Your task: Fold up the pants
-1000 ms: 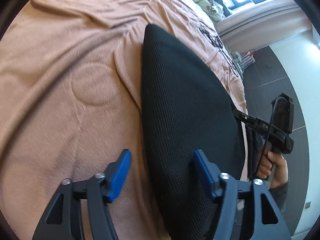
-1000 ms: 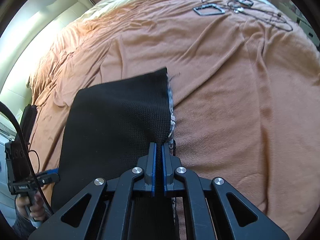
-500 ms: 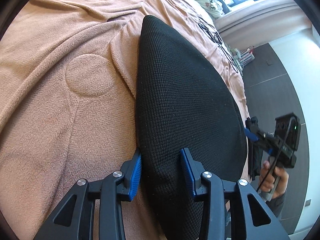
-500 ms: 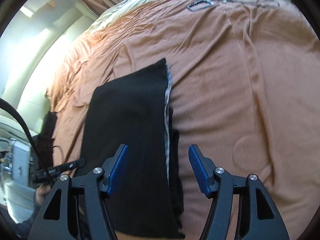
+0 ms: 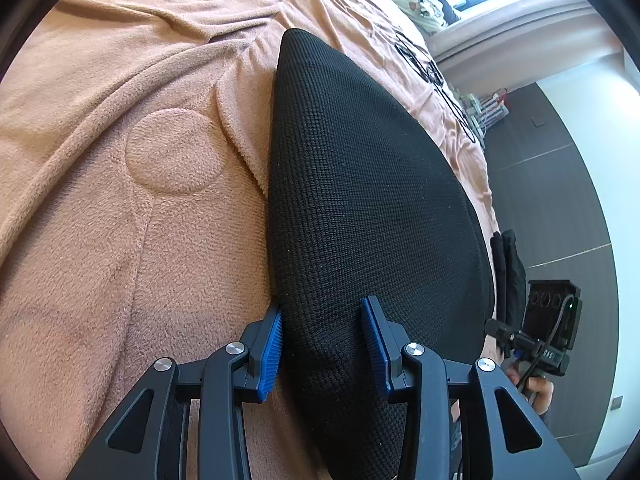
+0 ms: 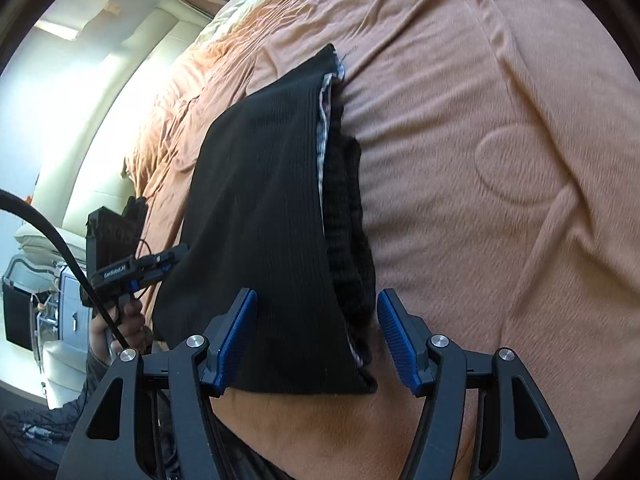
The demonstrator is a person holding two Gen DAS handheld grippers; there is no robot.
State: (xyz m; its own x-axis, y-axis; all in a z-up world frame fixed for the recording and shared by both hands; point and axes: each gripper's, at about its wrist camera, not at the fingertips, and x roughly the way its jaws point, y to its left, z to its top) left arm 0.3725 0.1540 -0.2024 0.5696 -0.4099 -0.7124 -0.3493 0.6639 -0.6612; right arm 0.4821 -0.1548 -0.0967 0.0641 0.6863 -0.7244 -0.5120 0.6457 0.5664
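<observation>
The right gripper (image 6: 316,336) has let go, its jaws now spread over the black pants (image 6: 260,216) folded on the bed (blanket (image 6: 500,160) beneath), while the left gripper (image 5: 322,344) has clamped their near fold, suggesting another fold.

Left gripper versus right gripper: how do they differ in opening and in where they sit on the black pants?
The left gripper stands narrower, its blue pads close around a bunched fold of the pants; the right gripper stands wider, pads clear of the cloth. The left sits at the smooth folded edge; the right sits over the layered open end, where a pale lining shows. Both point down at the pants on the brown blanket.
</observation>
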